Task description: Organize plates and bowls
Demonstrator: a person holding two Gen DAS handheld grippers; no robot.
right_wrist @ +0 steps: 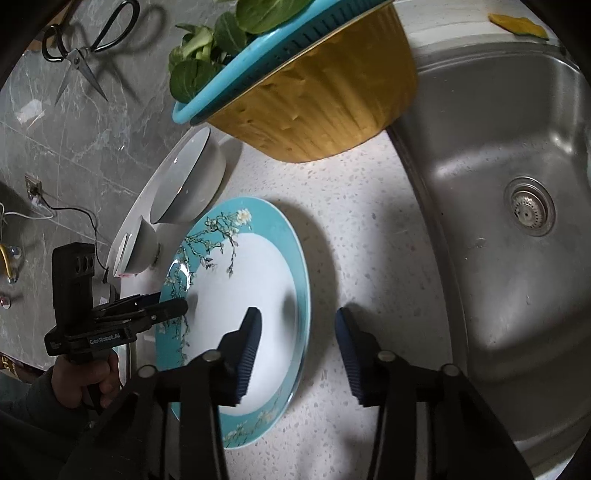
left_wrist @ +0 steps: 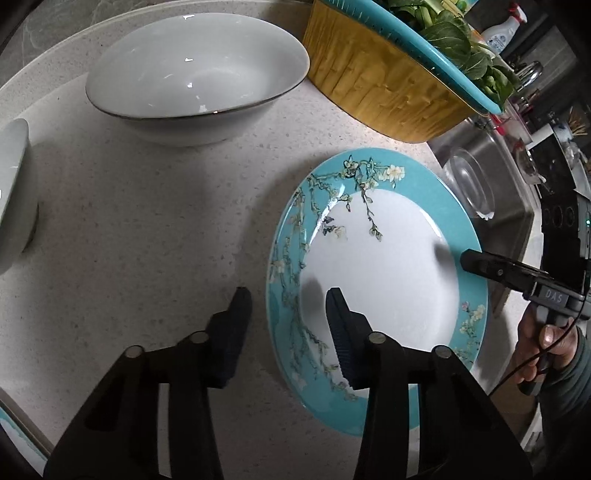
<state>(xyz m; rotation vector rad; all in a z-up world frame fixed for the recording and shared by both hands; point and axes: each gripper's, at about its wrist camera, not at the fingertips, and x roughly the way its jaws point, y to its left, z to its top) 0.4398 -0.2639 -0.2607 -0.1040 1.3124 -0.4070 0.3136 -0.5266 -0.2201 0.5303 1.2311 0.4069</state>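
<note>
From my left wrist, the left gripper [left_wrist: 284, 295] hangs with fingers apart, straddling the near rim of the teal plate [left_wrist: 376, 273] lying flat on the counter [left_wrist: 147, 221]; a white bowl [left_wrist: 199, 74] sits behind.

From my right wrist, the right gripper [right_wrist: 297, 314] is likewise spread over the opposite rim, the sink [right_wrist: 498, 166] beside it. Glazed ceramic: stiff, slick, breakable, fairly heavy. I'd pinch the rim.

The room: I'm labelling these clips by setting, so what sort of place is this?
Most likely a home kitchen: a stainless sink set into a speckled countertop, a colander of leafy greens, and scissors hanging on the tiled wall.
</note>
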